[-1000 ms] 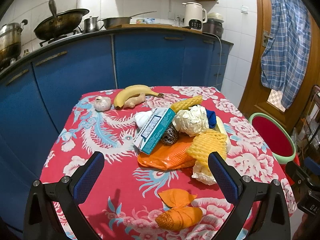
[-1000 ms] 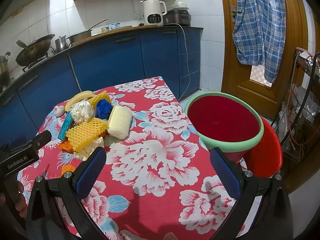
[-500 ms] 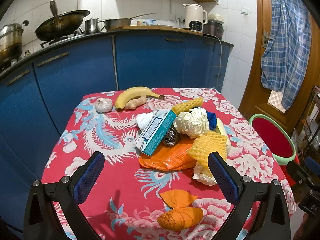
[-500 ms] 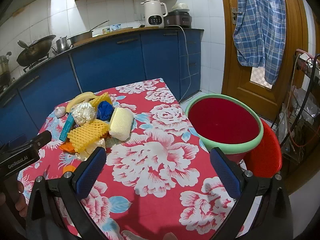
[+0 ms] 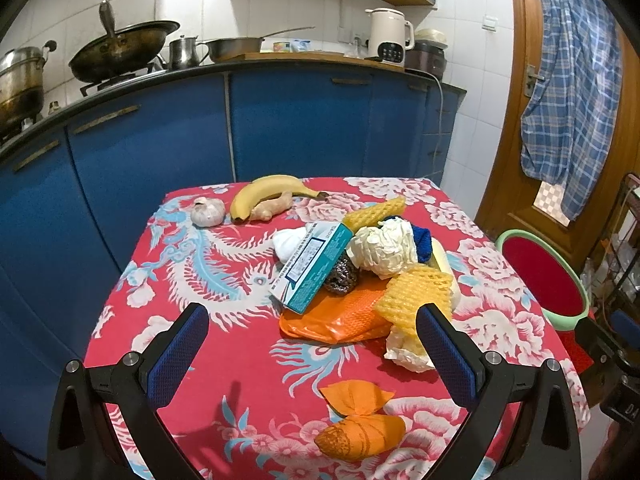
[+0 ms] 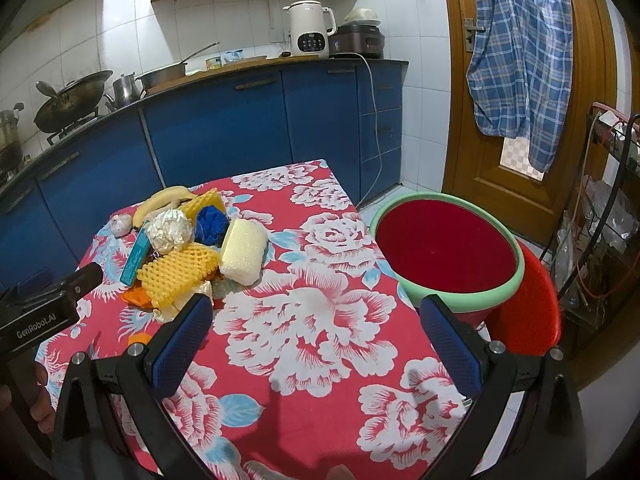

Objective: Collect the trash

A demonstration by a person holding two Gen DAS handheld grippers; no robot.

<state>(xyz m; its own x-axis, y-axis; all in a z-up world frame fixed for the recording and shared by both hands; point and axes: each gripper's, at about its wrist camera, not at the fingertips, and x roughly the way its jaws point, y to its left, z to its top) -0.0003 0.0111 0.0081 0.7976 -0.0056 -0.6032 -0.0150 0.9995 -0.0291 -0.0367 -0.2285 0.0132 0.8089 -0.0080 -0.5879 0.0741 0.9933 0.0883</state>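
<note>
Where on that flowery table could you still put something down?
The tablecloth lies bare between the trash pile and the red bucket beside the table. Another free strip runs left of the teal box, below the garlic. The middle is crowded.

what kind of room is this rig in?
Most likely a home kitchen: a wok on a gas burner, an electric kettle on the counter over blue cabinets, and a table with a floral cloth.
</note>
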